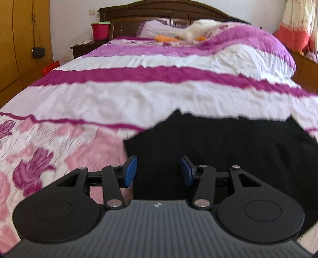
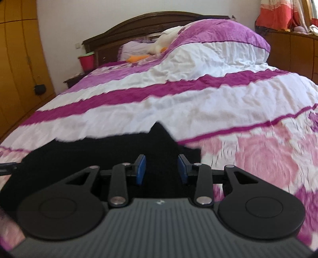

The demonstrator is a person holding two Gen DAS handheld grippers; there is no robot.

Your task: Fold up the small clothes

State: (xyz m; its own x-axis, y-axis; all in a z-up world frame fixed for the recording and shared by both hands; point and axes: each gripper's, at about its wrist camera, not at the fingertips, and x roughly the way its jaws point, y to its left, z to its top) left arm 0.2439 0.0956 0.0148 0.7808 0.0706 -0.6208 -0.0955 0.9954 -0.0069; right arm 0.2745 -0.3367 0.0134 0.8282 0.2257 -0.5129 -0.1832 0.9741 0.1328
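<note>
Black garment (image 1: 228, 150) lies flat on the bed (image 1: 139, 95), at 12 o'clock of both tools. Left hand-held gripper (image 1: 159, 170) and right hand-held gripper (image 2: 162, 168) hover parted, gripping nothing. Judged best: pinch matching near corners, lift evenly, carry toward the headboard (image 1: 159, 10).

One of nearly everything, two grippers

One black garment (image 1: 228, 142), one striped quilt (image 1: 139, 93), one red bucket (image 1: 100, 29) upper left, one pillow (image 1: 157, 27), one headboard (image 1: 159, 10), two grippers (image 1: 159, 170) (image 2: 162, 168).
</note>
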